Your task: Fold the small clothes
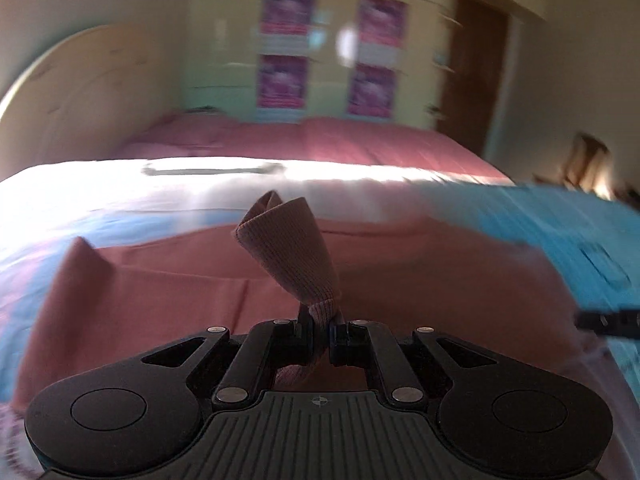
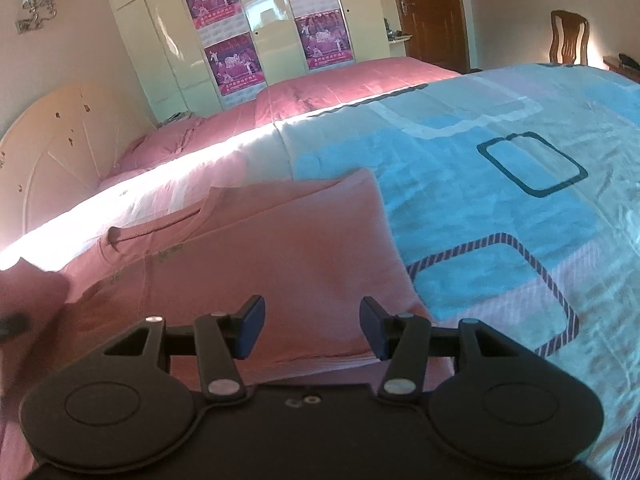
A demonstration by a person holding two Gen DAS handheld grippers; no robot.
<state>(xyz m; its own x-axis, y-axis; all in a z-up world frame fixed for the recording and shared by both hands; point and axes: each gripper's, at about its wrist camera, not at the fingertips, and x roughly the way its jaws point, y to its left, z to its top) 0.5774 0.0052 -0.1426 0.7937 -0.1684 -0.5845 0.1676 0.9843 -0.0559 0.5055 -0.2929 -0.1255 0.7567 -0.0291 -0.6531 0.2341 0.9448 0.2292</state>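
Bedspread bears one pink shirt.

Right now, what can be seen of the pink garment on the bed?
The pink garment is a soft knit top in dusty pink, lying mostly flat on the patterned blue bedspread, with a stitched neckline toward the headboard side. The left gripper is shut on a ribbed edge of it, which stands up in a folded loop. The right gripper hangs open above the cloth; whether it touches cannot be told.
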